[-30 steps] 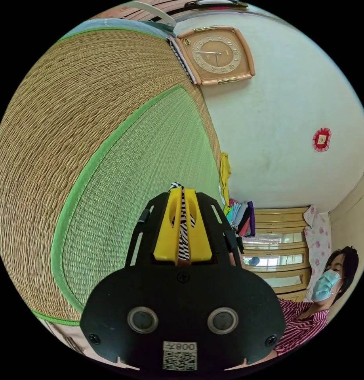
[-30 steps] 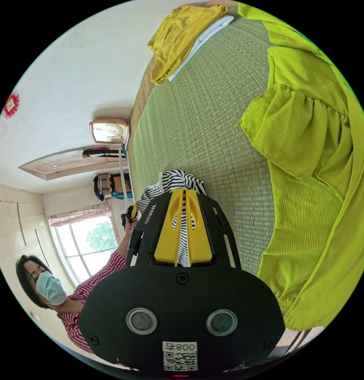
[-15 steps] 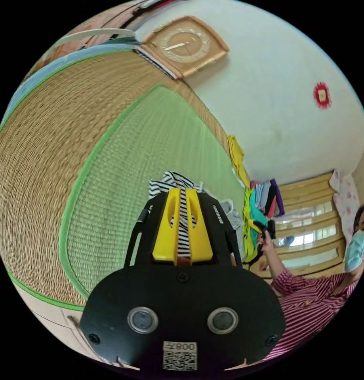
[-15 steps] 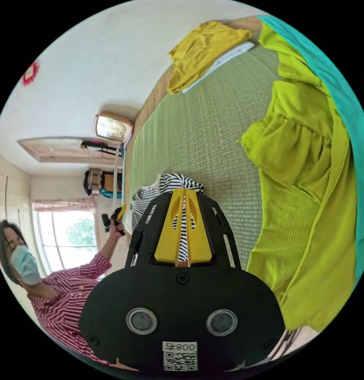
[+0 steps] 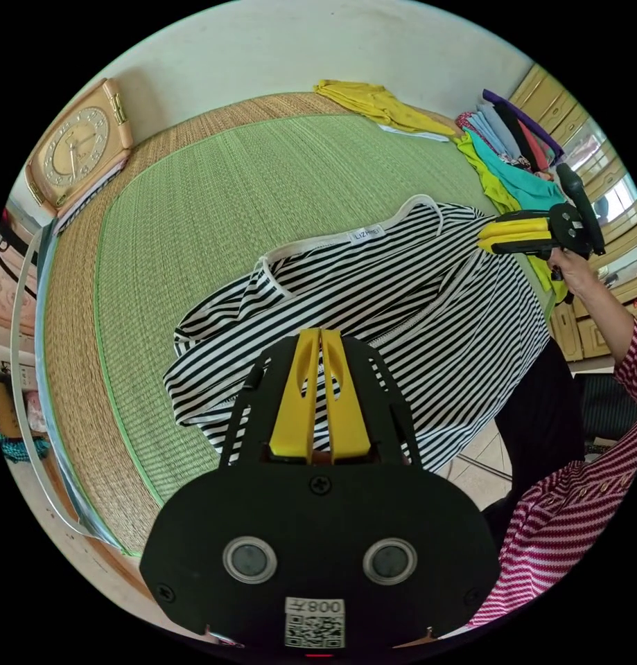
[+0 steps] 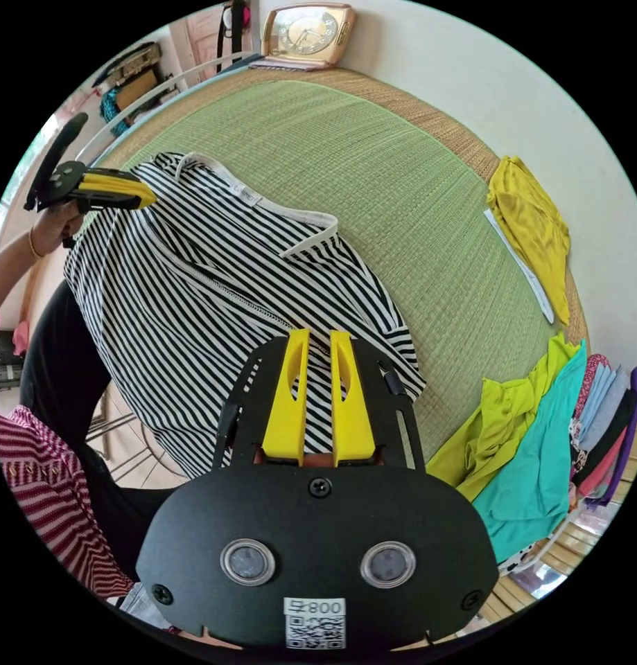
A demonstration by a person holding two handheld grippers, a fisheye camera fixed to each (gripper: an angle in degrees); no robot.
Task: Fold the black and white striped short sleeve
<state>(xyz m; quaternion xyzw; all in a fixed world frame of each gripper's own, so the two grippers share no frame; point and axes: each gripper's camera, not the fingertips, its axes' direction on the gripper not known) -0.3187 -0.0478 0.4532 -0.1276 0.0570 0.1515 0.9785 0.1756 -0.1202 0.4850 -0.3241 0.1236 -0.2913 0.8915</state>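
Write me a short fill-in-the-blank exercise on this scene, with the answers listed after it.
1. The shirt spread between the grippers has black and white ____.
2. It lies partly on a woven ____ mat.
3. A ____ leans against the wall by the mat's far edge.
4. The folded garment near the wall is ____.

Answers: stripes; green; clock; yellow

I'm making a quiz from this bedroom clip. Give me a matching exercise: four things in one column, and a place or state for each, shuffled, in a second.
Things:
1. striped shirt
2. clock
3. yellow garment
4. left gripper

Places or states:
A. leaning against the wall at the mat's edge
B. lying flat near the wall, apart from the pile
C. spread over the green mat, hem hanging off its edge
D. jaws closed on striped cloth

Pairs: 1-C, 2-A, 3-B, 4-D
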